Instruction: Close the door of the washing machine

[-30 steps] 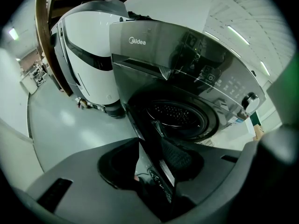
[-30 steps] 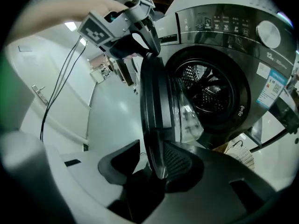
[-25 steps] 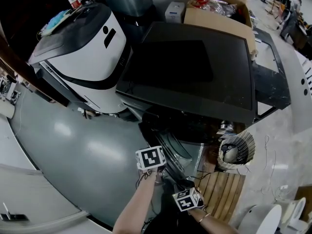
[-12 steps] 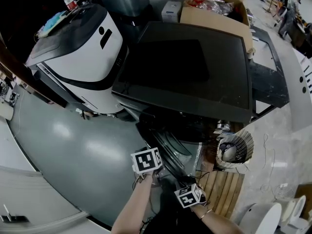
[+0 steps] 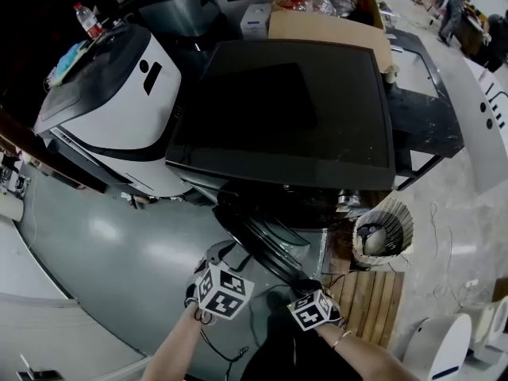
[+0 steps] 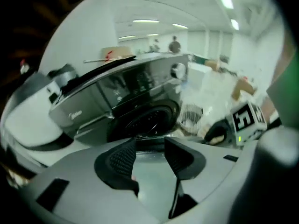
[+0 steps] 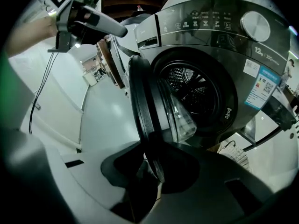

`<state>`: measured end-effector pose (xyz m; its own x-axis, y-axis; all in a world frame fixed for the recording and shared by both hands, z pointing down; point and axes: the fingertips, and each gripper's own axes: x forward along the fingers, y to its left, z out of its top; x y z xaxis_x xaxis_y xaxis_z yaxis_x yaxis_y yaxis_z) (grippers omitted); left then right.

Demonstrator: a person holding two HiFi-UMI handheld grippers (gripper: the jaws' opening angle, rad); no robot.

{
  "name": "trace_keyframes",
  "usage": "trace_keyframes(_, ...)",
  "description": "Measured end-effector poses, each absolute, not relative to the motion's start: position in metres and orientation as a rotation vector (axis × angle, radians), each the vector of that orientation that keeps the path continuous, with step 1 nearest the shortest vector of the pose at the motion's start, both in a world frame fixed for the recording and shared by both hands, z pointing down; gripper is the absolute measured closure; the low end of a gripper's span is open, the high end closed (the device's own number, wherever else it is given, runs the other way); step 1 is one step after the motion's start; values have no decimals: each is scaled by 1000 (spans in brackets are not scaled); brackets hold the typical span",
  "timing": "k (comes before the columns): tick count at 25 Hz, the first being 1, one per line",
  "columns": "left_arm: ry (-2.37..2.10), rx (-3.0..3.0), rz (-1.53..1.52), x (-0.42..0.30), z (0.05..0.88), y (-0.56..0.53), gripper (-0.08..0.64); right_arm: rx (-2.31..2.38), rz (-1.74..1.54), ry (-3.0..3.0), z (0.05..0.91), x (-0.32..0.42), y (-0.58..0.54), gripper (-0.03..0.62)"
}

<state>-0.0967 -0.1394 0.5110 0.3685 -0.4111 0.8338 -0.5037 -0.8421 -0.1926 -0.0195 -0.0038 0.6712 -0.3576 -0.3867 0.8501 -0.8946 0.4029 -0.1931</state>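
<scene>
door (image 7: 144, 106) of washing machine (image 5: 286, 109) swung wide from the front opening, lower rim pinched between right gripper (image 7: 156, 183) jaws. left gripper (image 6: 149, 155) drawn back and rolled away since a second ago, jaws opening, empty. closing swing probably left to the right alone.

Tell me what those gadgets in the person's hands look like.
The left tool and right tool are pale grey shells ending in two black pads; each carries a white cube with black square markers. A thin dark cable hangs from the left one, whose jaws are opening, empty. No sleeves; a slim bracelet on the right wrist.
</scene>
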Motion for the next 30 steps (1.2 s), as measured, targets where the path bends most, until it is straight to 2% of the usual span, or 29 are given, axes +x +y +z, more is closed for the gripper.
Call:
trace_keyframes(6,-204,2765,2105,-67,534,-101,351,1118,883,-1933,670,-3,-6,483)
trace_keyframes(13,358,2848,2381,-45,566,-78,341,1155,892,-1946,672,5,-10,479)
trace_keyframes(23,667,2941,2465,-35,598,-60,344,1298,971,-1877,678,8,-7,463)
trace_keyframes(30,704,3027,2474,-35,608,-64,393,1399,974,-1835,682,9,-6,448)
